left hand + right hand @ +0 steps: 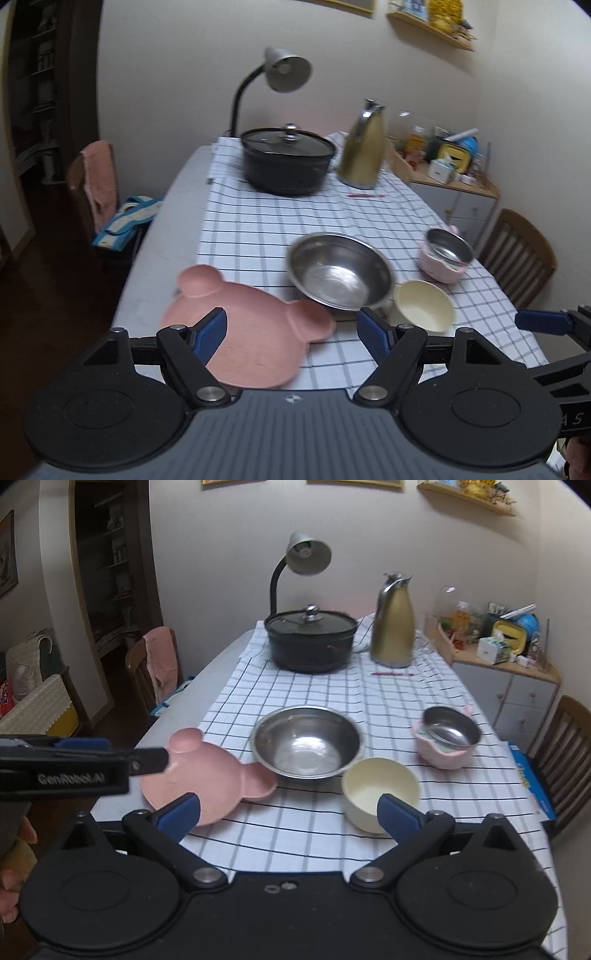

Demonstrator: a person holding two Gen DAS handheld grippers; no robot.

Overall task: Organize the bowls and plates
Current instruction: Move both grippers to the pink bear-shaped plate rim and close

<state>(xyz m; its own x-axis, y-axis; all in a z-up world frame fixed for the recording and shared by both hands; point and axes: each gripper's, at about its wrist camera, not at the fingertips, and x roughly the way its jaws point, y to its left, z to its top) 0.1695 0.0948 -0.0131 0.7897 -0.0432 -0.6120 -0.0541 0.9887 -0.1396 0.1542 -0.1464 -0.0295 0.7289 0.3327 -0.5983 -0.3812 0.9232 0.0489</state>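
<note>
A pink bear-shaped plate (255, 328) (207, 779) lies at the near left of the checked cloth. A large steel bowl (340, 269) (306, 742) sits beside it, a small cream bowl (423, 304) (380, 790) to its right, and a small steel bowl (448, 245) (452, 725) rests tilted in a pink bowl (441, 267) (439, 755) further right. My left gripper (291, 332) is open and empty, above the plate's near edge. My right gripper (288, 812) is open and empty, near the cream bowl.
A black lidded pot (288, 158) (310, 638), a gold thermos jug (364, 147) (393, 622) and a desk lamp (284, 70) stand at the table's far end. Chairs (92, 184) (565, 753) flank the table. A cluttered cabinet (506, 679) stands at the right.
</note>
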